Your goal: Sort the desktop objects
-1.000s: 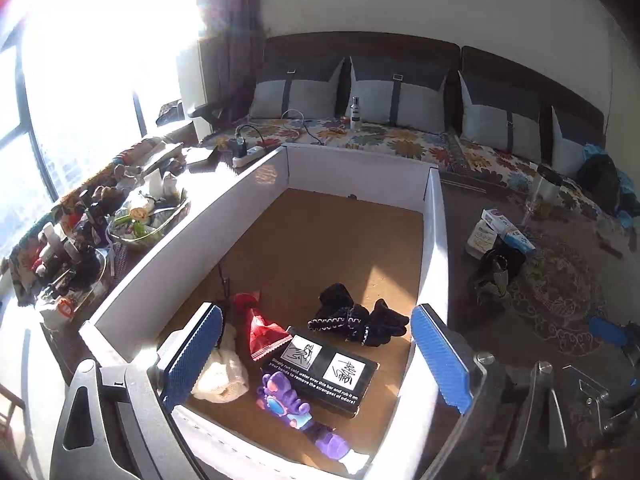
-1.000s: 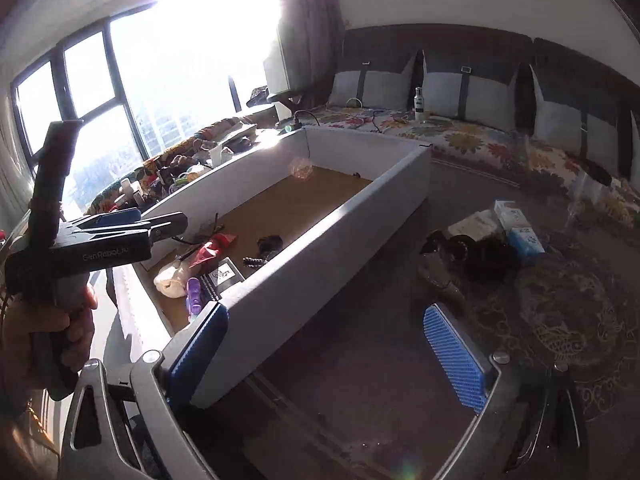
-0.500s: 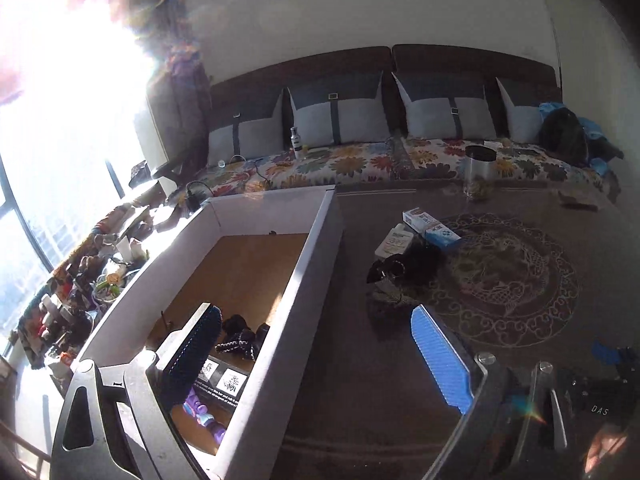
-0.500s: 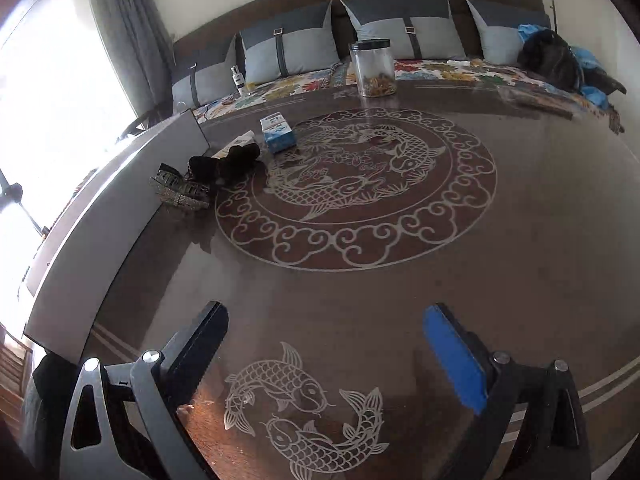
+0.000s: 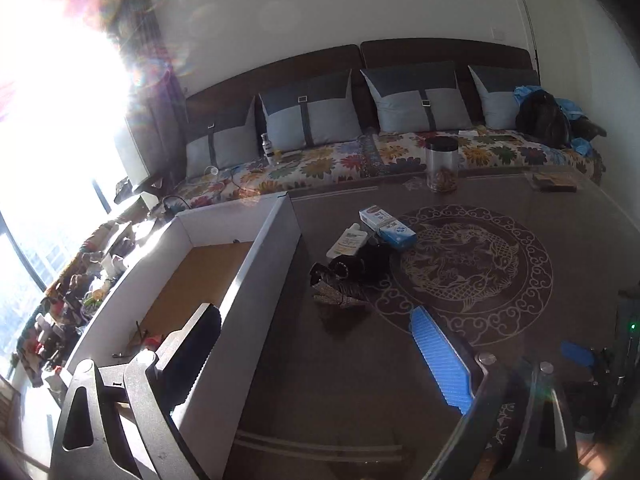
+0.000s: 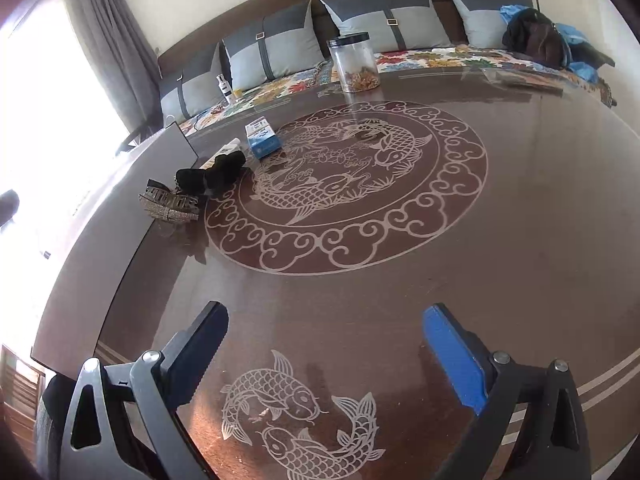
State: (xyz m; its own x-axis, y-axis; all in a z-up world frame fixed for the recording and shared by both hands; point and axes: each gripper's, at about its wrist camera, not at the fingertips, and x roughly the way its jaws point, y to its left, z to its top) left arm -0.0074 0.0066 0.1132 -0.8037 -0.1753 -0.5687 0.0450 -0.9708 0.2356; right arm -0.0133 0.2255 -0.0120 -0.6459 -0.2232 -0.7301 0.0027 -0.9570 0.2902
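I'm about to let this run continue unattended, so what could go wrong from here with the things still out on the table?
The black gloves, glittery hair clip and white tube lie touching in a heap, so one grab may drag a neighbour. The blue box sits close by. Window glare washes out the white bin wall, hampering aim.

Box wall [image 5: 256, 280] flanks open tabletop [image 6: 400, 280] (clutter [image 6: 208, 178] beyond).

Brown table [image 6: 520, 220], pale koi motif; white box [image 5: 256, 264], tan floor; floral sofa cover [image 5: 320, 164]; blue-white carton [image 6: 262, 138].
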